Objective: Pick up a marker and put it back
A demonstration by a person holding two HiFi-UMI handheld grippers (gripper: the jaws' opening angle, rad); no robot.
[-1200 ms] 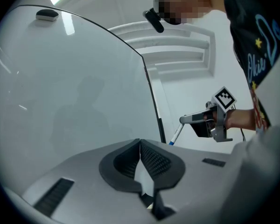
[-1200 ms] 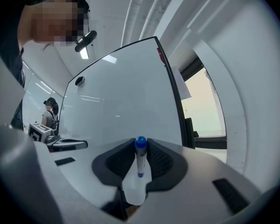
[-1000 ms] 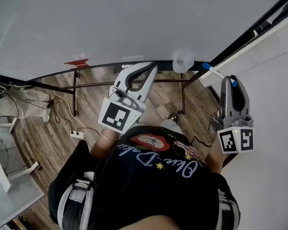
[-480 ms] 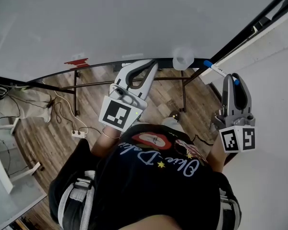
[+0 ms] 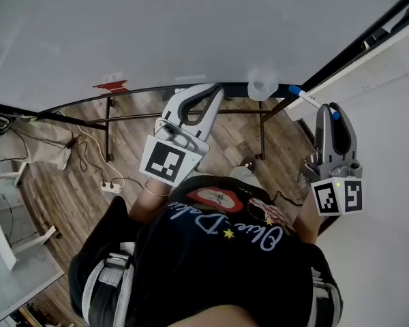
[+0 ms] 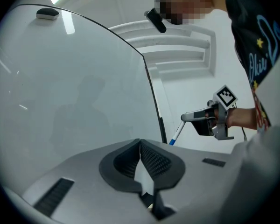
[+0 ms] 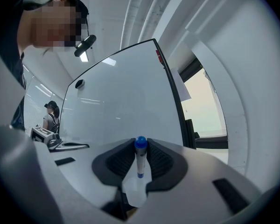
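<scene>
Right gripper [image 7: 140, 147] clamped on a slim white marker with blue cap [image 7: 139, 160], blue tip sticking past the pads. Left gripper [image 6: 140, 148] closed, empty.

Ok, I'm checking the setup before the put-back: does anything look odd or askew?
Nothing stands out. The blue-capped marker sits straight between the right gripper's fingers, and the left gripper is shut and empty.

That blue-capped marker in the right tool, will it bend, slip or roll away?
The marker looks like a straight, rigid tube, so it probably won't bend. It's thin and likely light; the right tool pinches it between ribbed jaws, so slipping seems unlikely. Its round barrel would probably roll if laid down loose.
</scene>
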